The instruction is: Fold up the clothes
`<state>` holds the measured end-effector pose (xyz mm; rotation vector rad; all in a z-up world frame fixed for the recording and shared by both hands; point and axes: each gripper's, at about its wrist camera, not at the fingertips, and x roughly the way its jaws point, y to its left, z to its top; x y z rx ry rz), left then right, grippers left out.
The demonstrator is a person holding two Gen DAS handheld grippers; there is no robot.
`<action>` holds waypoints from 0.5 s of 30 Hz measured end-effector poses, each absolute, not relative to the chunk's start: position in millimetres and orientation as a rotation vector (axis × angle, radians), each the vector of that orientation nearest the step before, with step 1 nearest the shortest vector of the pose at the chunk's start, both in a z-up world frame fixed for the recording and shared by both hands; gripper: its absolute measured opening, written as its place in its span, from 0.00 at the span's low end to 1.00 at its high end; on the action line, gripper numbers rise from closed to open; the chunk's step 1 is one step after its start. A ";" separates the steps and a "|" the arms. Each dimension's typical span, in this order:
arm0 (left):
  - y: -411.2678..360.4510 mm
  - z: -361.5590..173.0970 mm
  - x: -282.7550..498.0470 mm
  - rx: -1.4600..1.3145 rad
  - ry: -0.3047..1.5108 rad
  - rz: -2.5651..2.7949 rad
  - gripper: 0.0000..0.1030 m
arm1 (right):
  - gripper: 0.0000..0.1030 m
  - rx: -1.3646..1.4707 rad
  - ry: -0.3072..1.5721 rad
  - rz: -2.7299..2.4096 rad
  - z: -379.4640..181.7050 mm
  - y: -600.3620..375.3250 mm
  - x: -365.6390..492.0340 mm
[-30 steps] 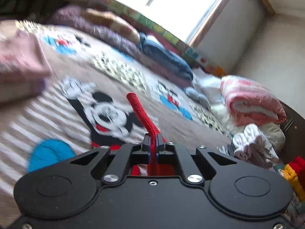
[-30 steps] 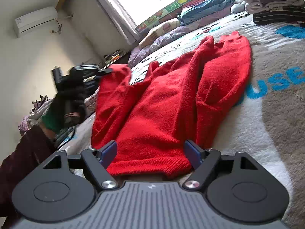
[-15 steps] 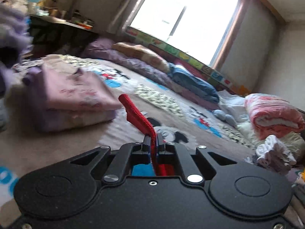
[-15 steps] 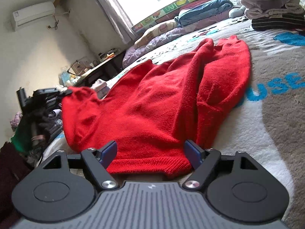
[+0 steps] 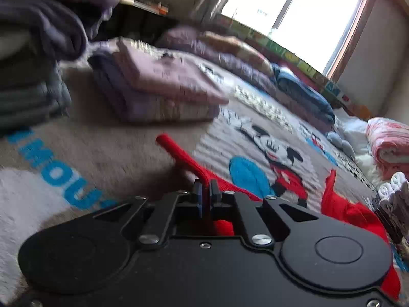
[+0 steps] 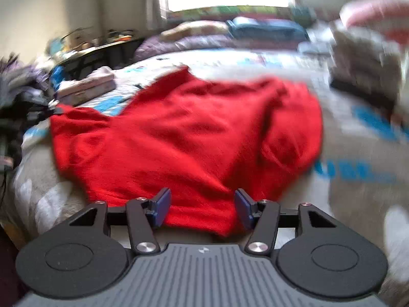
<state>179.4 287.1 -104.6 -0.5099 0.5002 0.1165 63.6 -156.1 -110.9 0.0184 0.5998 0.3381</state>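
Pinched between the two pads of the left hand-held gripper (image 5: 204,195) is a thin edge of the red sweater (image 6: 189,138), and the jaws are pressed together on it. From the left wrist view a narrow strip of that red knit sticks up and away from the closed tips, while more of the garment bunches on the bed to the right of the tool, over the cartoon mouse print (image 5: 278,158) of the bedspread (image 5: 102,151).

Held low over the near hem, the right hand-held gripper (image 6: 202,206) has its blue pads (image 6: 162,206) spread wide, one on each side of the hem. Whether they touch the knit cannot be told. That view is blurred, yet it shows the sweater spread across the bed in a broad rumpled mass, its left corner lifted near the dark shape of the other tool at the frame's left edge.

A folded pink and lilac stack (image 5: 158,92) lies on the bedspread beyond the left gripper, well apart from the sweater. A darker pile of folded clothes (image 5: 33,64) stands at the far left of that view. Rolled quilts (image 5: 301,94) line the bed's far side under the bright window (image 5: 294,12), and a pink blanket bundle (image 5: 388,145) sits at the right.
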 end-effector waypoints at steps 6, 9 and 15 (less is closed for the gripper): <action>309.2 -106.3 183.4 -0.670 0.479 0.128 0.17 | 0.44 -0.147 0.502 0.517 -91.9 -90.2 68.1; 314.1 -111.8 193.6 -0.709 0.494 0.115 0.17 | 0.36 -0.183 0.480 0.600 -91.1 -54.9 80.7; 304.8 -86.6 181.5 -0.542 0.305 0.035 0.02 | 0.35 -0.213 0.600 0.738 -110.8 -3.9 107.4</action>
